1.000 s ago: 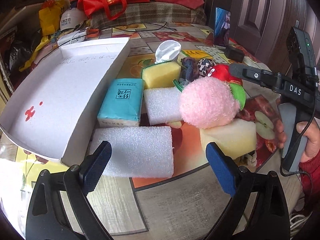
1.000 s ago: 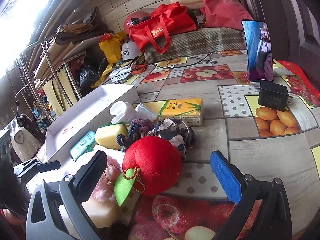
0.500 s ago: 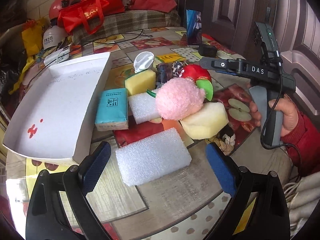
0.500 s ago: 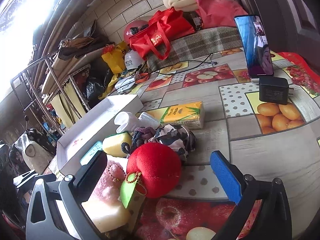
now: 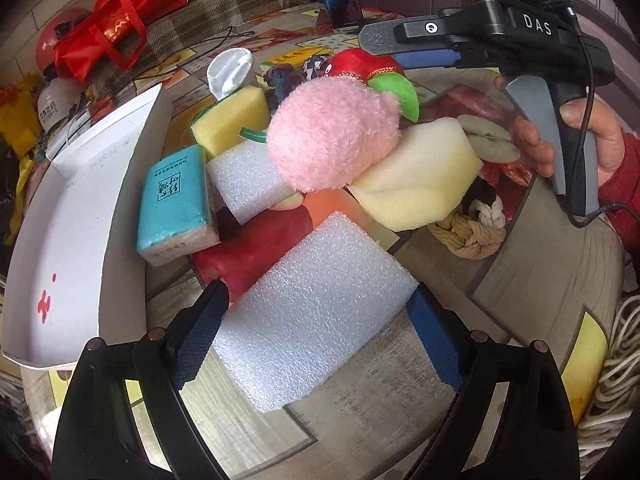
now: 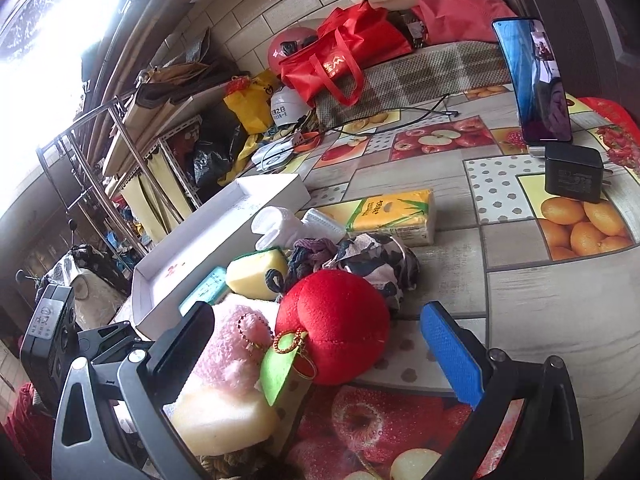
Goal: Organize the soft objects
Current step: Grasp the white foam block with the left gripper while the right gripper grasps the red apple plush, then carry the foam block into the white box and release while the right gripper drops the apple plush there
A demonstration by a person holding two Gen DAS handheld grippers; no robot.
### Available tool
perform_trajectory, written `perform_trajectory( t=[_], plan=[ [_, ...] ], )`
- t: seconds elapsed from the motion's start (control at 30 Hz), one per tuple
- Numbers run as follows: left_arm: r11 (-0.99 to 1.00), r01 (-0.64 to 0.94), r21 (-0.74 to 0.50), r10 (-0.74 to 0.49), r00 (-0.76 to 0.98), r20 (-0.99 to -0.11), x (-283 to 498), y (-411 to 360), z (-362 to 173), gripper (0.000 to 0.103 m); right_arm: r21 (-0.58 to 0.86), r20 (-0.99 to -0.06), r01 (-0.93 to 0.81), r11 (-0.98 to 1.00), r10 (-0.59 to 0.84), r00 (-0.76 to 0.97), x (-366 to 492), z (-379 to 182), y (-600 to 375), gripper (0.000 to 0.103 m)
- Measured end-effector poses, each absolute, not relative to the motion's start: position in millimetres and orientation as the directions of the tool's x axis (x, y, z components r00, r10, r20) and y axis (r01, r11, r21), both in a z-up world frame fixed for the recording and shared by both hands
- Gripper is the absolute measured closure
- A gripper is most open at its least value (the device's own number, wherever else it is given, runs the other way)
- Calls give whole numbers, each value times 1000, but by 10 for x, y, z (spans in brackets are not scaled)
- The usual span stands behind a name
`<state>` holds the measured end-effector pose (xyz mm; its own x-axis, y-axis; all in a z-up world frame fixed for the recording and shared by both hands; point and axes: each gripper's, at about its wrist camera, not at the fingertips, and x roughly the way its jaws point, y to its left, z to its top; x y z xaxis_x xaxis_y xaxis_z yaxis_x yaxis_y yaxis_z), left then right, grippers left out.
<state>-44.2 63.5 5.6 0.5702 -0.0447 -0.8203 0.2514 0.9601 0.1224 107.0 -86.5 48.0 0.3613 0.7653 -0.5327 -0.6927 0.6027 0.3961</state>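
A white foam block (image 5: 316,312) lies on the table between the pads of my left gripper (image 5: 316,336), which is open around it, pads at its sides. Behind it sit a second white foam block (image 5: 248,176), a pink plush ball (image 5: 332,132), a cream sponge (image 5: 420,172), a yellow sponge (image 5: 232,120), a teal tissue pack (image 5: 172,204) and a red plush apple (image 5: 360,66). My right gripper (image 6: 316,344) is open, with the red plush apple (image 6: 336,328) between its fingers. The white tray (image 5: 60,216) lies to the left.
A knotted rope ball (image 5: 464,232) lies right of the cream sponge. A yellow tissue pack (image 6: 392,216), rolled white socks (image 6: 276,228), patterned cloths (image 6: 368,256), a charger (image 6: 572,176) and an upright phone (image 6: 536,84) stand further back. Red bags and helmets crowd the far edge.
My left gripper has moved forward and turned, so the near white foam block now sits between its pads. The right gripper has edged closer to the red plush apple.
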Motion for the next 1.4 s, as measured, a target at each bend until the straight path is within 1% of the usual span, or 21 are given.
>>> perform_trajectory(
  t=[0.13, 0.17, 0.2, 0.23, 0.27, 0.3, 0.4, 0.43, 0.5, 0.57, 0.63, 0.73, 0.87, 1.0, 1.1, 1.17, 1.27, 1.4],
  plan=[
    [960, 247, 129, -42, 585, -810, -489, 586, 55, 13, 402, -568, -666, 629, 742, 358, 1151, 418, -734, 0],
    [961, 244, 128, -43, 590, -806, -489, 584, 56, 14, 415, -581, -651, 635, 736, 347, 1189, 384, -708, 3],
    [962, 240, 127, -43, 596, -802, -490, 585, 57, 15, 432, -595, -636, 640, 732, 332, 1224, 339, -695, 9],
    [963, 236, 129, -42, 605, -795, -498, 584, 60, 17, 449, -606, -624, 640, 731, 314, 1247, 295, -694, 12],
    [963, 236, 132, -43, 616, -787, -525, 577, 61, 18, 472, -607, -612, 635, 737, 297, 1266, 261, -716, 23],
    [962, 236, 135, -43, 623, -781, -543, 571, 71, 20, 488, -607, -600, 634, 740, 289, 1287, 241, -745, 37],
    [967, 221, 130, -52, 667, -744, -657, 585, 158, 26, 508, -592, -593, 625, 753, 287, 1286, 241, -820, 45],
    [969, 210, 130, -50, 683, -729, -684, 605, 191, 31, 500, -586, -595, 629, 752, 304, 1267, 265, -841, 46],
    [977, 176, 123, -41, 716, -697, -733, 663, 257, 31, 480, -549, -606, 634, 756, 356, 1202, 353, -923, 47],
    [986, 134, 96, -38, 753, -657, -788, 769, 339, 32, 424, -490, -638, 643, 755, 435, 1090, 493, -990, 47],
    [994, 89, 67, -29, 788, -615, -861, 874, 407, 32, 400, -418, -662, 634, 769, 484, 957, 621, -1085, 48],
    [998, 34, 47, -1, 822, -569, -955, 966, 478, 32, 386, -353, -678, 626, 779, 519, 784, 739, -1176, 48],
    [999, -28, 42, 45, 867, -497, -1088, 1034, 565, 33, 357, -301, -713, 603, 797, 524, 553, 855, -1157, 48],
    [989, -148, 21, 144, 902, -407, -1150, 1242, 642, 33, 312, -284, -760, 570, 820, 498, 324, 888, -994, 48],
    [958, -287, -24, 263, 906, -333, -1282, 1485, 692, 33, 260, -298, -789, 557, 823, 484, 158, 819, -810, 48],
    [923, -382, -46, 351, 884, -308, -1346, 1659, 704, 33, 211, -322, -804, 555, 816, 479, 89, 802, -653, 48],
    [863, -503, -35, 466, 822, -326, -1317, 1893, 670, 32, 146, -305, -814, 562, 809, 503, 13, 815, -471, 48],
    [816, -579, -4, 540, 764, -354, -1214, 2120, 564, 32, 96, -338, -825, 557, 798, 499, 8, 755, -150, 48]
  ],
)
